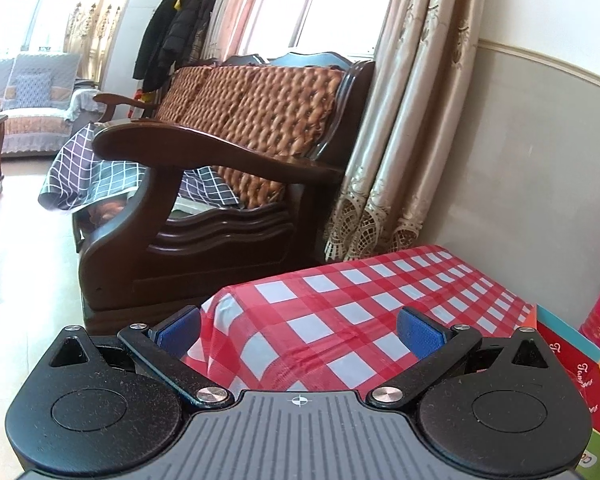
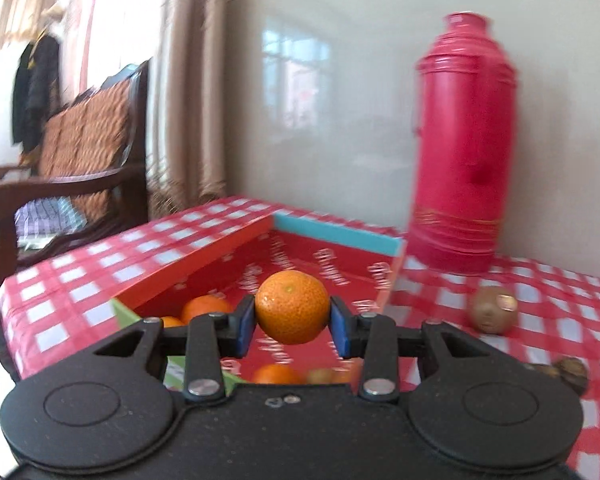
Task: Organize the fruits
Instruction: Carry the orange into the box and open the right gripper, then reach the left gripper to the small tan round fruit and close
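My right gripper is shut on an orange tangerine, its blue pads pressing both sides, and holds it above a shallow red cardboard box. More tangerines lie in the box's near end. A brown kiwi rests on the checked cloth to the right of the box. In the left wrist view my left gripper is open over the checked table with nothing between its blue pads; the box's corner shows at the right edge.
A tall red thermos stands against the wall behind the box. Dark nut-like things lie at the table's right. A wooden armchair with a woven cushion and a curtain stand past the table's left edge.
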Available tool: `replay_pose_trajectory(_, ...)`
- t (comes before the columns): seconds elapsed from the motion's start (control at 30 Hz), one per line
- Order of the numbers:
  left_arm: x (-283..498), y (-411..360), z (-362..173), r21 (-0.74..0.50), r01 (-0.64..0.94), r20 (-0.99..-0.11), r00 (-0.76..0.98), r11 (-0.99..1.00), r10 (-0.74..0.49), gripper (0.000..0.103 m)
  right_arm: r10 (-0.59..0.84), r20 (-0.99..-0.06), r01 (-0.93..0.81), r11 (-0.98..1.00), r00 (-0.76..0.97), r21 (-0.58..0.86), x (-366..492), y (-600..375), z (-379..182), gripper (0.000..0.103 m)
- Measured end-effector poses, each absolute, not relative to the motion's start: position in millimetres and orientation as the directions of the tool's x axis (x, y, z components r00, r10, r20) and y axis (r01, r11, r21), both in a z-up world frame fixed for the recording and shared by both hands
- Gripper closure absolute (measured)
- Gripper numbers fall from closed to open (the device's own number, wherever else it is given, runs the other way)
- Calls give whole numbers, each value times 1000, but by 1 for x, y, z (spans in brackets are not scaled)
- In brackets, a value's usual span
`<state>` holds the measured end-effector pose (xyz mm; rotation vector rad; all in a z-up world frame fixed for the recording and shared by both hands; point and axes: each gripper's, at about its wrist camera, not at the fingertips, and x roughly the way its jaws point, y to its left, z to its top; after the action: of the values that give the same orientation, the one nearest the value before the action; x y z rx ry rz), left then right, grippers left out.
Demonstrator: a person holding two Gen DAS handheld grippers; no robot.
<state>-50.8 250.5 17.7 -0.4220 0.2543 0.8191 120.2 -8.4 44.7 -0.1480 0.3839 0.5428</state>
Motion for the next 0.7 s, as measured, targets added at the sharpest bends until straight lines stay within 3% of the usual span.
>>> replay_pose_trajectory(0.27,-52,255,17,-293,-744,-381,667,600,640,0,487,-480,-580,812,730,-58,126,22,39,70)
replay_pose_trajectory(0.3,-51,254,17,-292,-743,-380,668,602,640,0,487,-482,-582,811,728,-60,127,23,39,67)
replay_pose_trajectory(0.37,-51,253,17,-288,-741,-378,670,607,638,0,495,-475,-586,808,727,-55,127,20,41,38)
replay_pose_trajectory(0.4,-50,252,17,-286,-740,-378,671,609,638,0,497,-461,-582,812,735,-53,125,17,42,32)
replay_pose_trajectory(0.53,-48,248,18,-283,-736,-375,675,615,636,0,491,-418,-563,824,764,-61,118,7,51,31)
replay_pose_trajectory(0.7,-44,239,20,-257,-729,-365,681,634,635,0,449,-369,-495,868,814,-35,112,-26,60,17)
